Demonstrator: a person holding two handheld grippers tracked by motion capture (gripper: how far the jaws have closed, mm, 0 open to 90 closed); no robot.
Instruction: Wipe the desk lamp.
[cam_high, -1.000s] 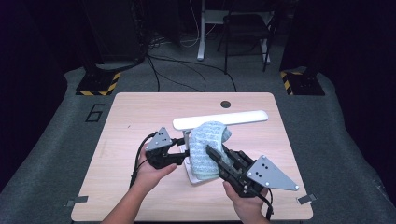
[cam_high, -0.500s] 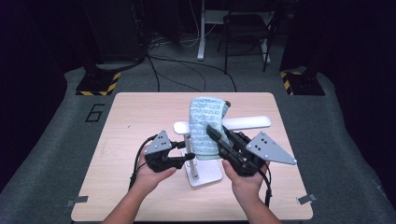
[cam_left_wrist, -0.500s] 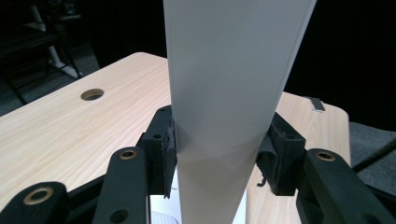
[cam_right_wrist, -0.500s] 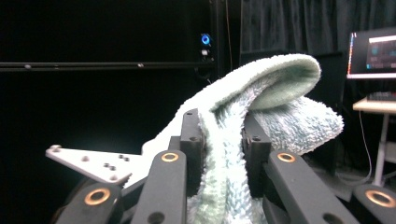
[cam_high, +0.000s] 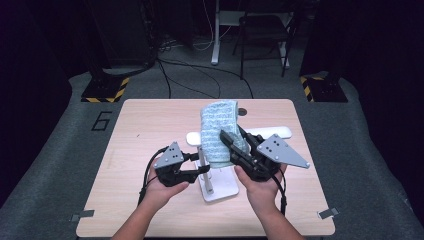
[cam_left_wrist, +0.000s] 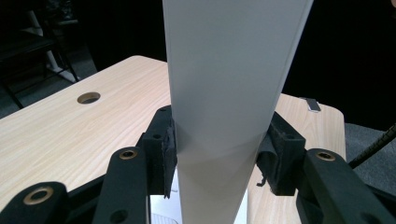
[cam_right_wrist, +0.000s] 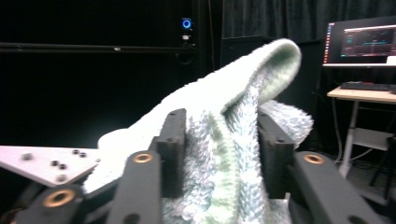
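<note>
At the centre of the high view a pale green towel (cam_high: 218, 131) hangs over a white stand (cam_high: 206, 165). The right hand-held gripper (cam_high: 231, 141) has just been opening, towel between its jaws, pads slack. The left hand-held gripper (cam_high: 202, 170) clamps the stand's post on the worktop (cam_high: 145, 125).

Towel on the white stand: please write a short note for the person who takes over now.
Left gripper: shut on the upright white post of the stand, steadying it on the light wooden table.
Right gripper: jaws have just been opening; the pale green fluffy towel lies between them.
Done: towel draped over the stand's white crossbar.
Left: probably draw the right gripper clear, check the towel hangs, release the post.
</note>
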